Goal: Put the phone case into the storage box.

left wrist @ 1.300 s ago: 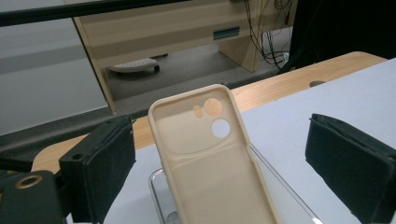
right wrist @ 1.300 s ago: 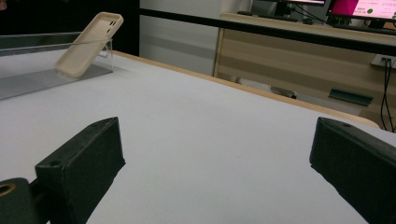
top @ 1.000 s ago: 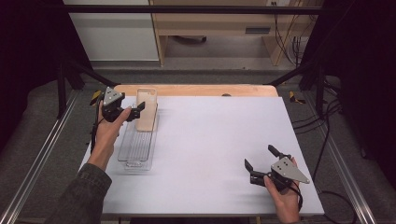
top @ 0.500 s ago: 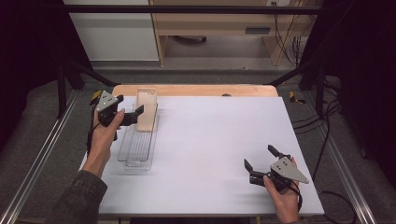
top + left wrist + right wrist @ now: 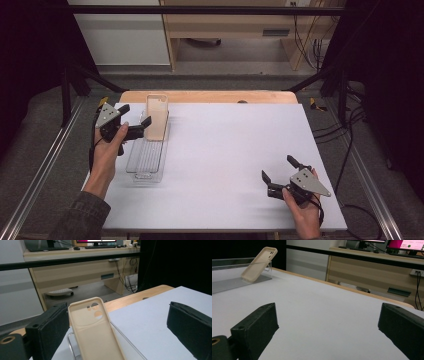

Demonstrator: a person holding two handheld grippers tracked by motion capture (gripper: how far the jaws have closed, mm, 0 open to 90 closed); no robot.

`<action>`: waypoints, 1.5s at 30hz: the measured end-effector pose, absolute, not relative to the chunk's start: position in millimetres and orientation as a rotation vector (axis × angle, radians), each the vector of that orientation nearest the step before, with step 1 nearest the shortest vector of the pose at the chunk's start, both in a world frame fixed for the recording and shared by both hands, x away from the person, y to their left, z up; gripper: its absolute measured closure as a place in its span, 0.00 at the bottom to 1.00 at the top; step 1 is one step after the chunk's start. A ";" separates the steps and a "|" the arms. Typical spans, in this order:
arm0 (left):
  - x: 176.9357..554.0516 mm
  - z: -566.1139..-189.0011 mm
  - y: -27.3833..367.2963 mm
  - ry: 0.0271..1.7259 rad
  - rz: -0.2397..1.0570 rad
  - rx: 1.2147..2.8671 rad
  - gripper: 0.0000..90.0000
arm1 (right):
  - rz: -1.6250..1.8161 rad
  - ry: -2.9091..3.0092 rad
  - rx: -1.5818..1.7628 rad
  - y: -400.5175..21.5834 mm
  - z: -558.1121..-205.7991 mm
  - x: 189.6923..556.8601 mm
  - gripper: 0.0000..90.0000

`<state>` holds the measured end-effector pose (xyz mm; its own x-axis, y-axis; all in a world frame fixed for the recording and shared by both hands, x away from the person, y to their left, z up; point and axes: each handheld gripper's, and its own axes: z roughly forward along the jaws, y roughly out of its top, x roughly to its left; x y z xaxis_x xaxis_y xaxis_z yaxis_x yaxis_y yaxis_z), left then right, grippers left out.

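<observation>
Leaned beige phone case (image 5: 156,117) against far wall of clear tray (image 5: 146,159), likely for easy pickup. Left gripper (image 5: 134,121) released beside it; right gripper (image 5: 279,174) spread wide, idle above table (image 5: 225,150).

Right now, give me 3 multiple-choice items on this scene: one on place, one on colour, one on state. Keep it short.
1. Where is the phone case?
A. Leaning in the far end of the clear tray
B. Flat on the white table near the right tool
C. Held in the right tool

2. What colour is the phone case?
A. Black
B. Beige
C. Blue

3. How does the left tool stand?
A. Shut on the case
B. Open, jaws beside the case
C. Shut, resting in the tray

Answers:
1 A: the high view shows it propped at the tray's far end.
2 B: it is beige in every view.
3 B: the left gripper view shows a wide gap between the jaws.
</observation>
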<state>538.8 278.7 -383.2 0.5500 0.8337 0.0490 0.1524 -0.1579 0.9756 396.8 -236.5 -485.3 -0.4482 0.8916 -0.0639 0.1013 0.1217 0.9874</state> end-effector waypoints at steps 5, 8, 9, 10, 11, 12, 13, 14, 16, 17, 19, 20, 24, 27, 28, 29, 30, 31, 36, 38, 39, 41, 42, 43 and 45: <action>532.2 -383.9 277.9 0.828 0.736 1.634 0.03 | 1.398 1.687 0.977 -236.3 -485.4 397.0 0.03; 529.3 -383.2 279.2 0.826 0.739 1.623 0.03 | 1.398 1.687 0.977 -236.2 -485.4 397.0 0.03; 528.3 -382.9 279.7 0.825 0.740 1.618 0.03 | 1.398 1.687 0.977 -236.3 -485.4 397.0 0.03; 527.2 -382.7 280.3 0.823 0.739 1.613 0.03 | 1.398 1.687 0.977 -236.3 -485.4 397.0 0.03; 526.1 -382.4 280.6 0.822 0.736 1.608 0.03 | 1.398 1.687 0.977 -236.3 -485.5 397.1 0.03; 524.8 -382.1 281.1 0.820 0.738 1.607 0.03 | 1.397 1.687 0.976 -236.2 -485.5 397.2 0.03; 523.6 -382.1 281.0 0.819 0.738 1.600 0.03 | 1.397 1.687 0.976 -236.2 -485.5 397.3 0.03; 522.4 -382.1 281.0 0.815 0.736 1.601 0.03 | 1.396 1.688 0.976 -236.0 -485.6 397.3 0.03; 520.1 -382.0 281.0 0.812 0.737 1.594 0.03 | 1.395 1.689 0.976 -235.7 -485.7 397.5 0.03; 519.3 -382.0 281.0 0.811 0.732 1.587 0.03 | 1.394 1.690 0.975 -235.6 -485.7 397.5 0.03; 517.5 -382.0 281.0 0.809 0.734 1.587 0.03 | 1.393 1.690 0.975 -235.6 -485.7 397.5 0.03; 516.4 -382.1 281.2 0.810 0.733 1.586 0.03 | 1.392 1.691 0.974 -235.4 -485.7 397.4 0.03; 511.1 -382.2 282.6 0.806 0.735 1.583 0.03 | 1.392 1.692 0.974 -235.3 -485.8 397.5 0.03; 506.5 -382.8 284.2 0.807 0.730 1.570 0.03 | 1.393 1.689 0.972 -235.8 -485.6 397.1 0.03; 504.9 -383.0 284.9 0.805 0.728 1.565 0.03 | 1.392 1.690 0.973 -235.7 -485.7 397.1 0.03; 503.4 -383.4 285.2 0.805 0.728 1.559 0.03 | 1.393 1.692 0.971 -235.3 -485.7 397.2 0.03; 502.2 -383.9 285.5 0.804 0.724 1.556 0.03 | 1.392 1.694 0.972 -235.2 -485.8 397.3 0.03; 501.2 -384.5 286.1 0.803 0.722 1.557 0.03 | 1.391 1.694 0.972 -235.0 -485.9 397.5 0.03; 495.9 -387.5 287.8 0.806 0.720 1.541 0.03 | 1.390 1.693 0.967 -235.1 -485.4 397.3 0.03; 493.2 -388.4 288.4 0.806 0.721 1.531 0.03 | 1.390 1.693 0.967 -235.3 -485.5 397.1 0.03; 491.7 -389.1 288.5 0.805 0.718 1.528 0.03 | 1.390 1.694 0.968 -235.3 -485.6 397.1 0.03; 488.4 -390.6 288.3 0.801 0.719 1.524 0.03 | 1.390 1.696 0.966 -234.7 -485.6 397.4 0.03; 486.8 -391.4 288.6 0.798 0.718 1.526 0.03 | 1.390 1.696 0.966 -234.7 -485.6 397.4 0.03; 485.1 -392.2 289.3 0.797 0.719 1.525 0.03 | 1.389 1.696 0.965 -234.6 -485.5 397.1 0.03; 482.1 -393.3 291.3 0.801 0.716 1.516 0.03 | 1.389 1.695 0.967 -234.8 -485.6 397.2 0.03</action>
